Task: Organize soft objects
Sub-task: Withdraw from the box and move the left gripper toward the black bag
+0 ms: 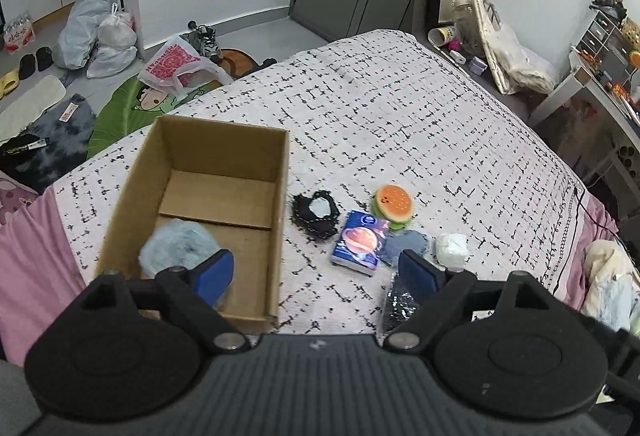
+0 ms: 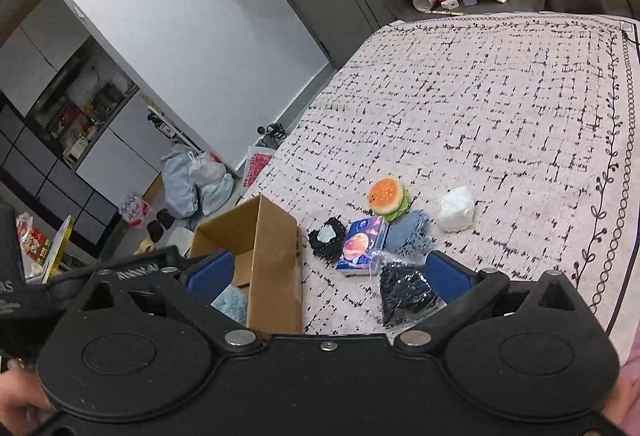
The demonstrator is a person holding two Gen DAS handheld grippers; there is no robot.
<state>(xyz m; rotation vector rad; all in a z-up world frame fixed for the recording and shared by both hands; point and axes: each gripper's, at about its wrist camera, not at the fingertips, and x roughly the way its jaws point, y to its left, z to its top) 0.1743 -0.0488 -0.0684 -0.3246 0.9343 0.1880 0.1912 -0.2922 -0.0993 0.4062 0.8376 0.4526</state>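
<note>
From the left wrist view, the left claw (image 1: 316, 272) sat nearest, its blue pads (image 1: 214, 272) spread wide with nothing between them. Behind the left pad a fluffy pale-blue soft thing (image 1: 176, 246) lay inside the cardboard box (image 1: 276, 228), which stood near the bed's left edge. Beside the box on the patterned bedspread (image 1: 400, 108) lay a black lace piece (image 1: 314, 214), a small printed box (image 1: 360, 243), a burger plush (image 1: 393, 205), a grey-blue cloth (image 1: 406, 246), a white wad (image 1: 452, 249) and a clear bag of black fabric (image 1: 398, 300).

From the right wrist view, the right claw (image 2: 328, 276) was likewise spread wide and empty, straddling the cardboard box's (image 2: 276, 272) near wall. The bag of black fabric (image 2: 404, 294) lay just inside its right pad (image 2: 448, 274). The printed box (image 2: 362, 246) touched the black lace (image 2: 327, 238) and the grey-blue cloth (image 2: 410, 232), with the burger plush (image 2: 387, 196) just behind and the white wad (image 2: 456, 210) apart.

The things lay packed closely, so a reach might well snag two at once or sweep in the stiff printed box. The slick bag could slip from the pads. The box wall stood in the way of a low approach, and a knock could shove it toward the bed's edge.
</note>
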